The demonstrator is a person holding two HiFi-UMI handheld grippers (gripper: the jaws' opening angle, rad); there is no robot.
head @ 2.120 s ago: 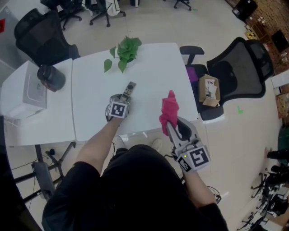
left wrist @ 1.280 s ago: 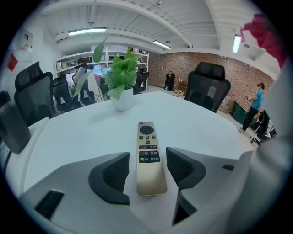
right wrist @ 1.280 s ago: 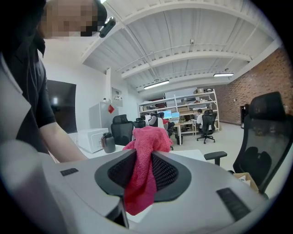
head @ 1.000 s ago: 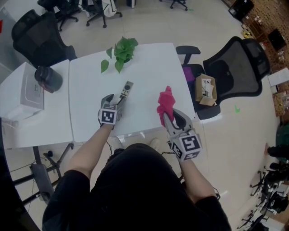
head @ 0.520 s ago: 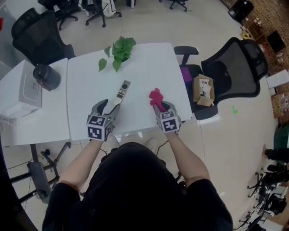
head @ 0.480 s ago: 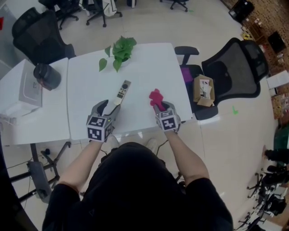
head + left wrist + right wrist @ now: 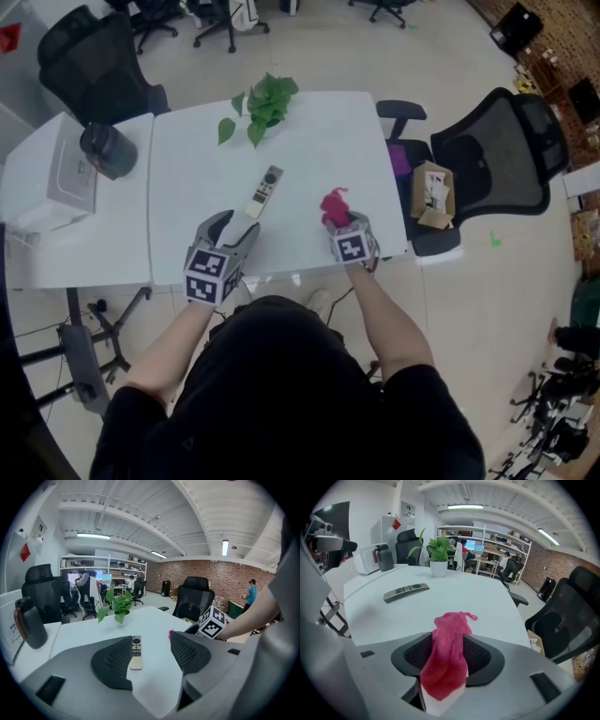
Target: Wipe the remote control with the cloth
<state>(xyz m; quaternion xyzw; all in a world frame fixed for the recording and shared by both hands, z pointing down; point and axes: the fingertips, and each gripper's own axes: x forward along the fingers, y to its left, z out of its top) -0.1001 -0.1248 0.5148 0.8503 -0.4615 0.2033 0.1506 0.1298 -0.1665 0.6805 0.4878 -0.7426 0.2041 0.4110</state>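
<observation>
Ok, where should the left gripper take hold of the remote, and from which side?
Probably take the remote across its narrow width at the near end, coming from the person's side. It lies flat on the table, pointing away from the open left gripper.

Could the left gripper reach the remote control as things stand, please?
Probably yes: the left gripper is open, and the remote control lies straight ahead on the table, with nothing between.

Open office, mesh swivel chairs (image 7: 497, 150), white desks (image 7: 319, 150), brick back wall (image 7: 225, 576)
</observation>
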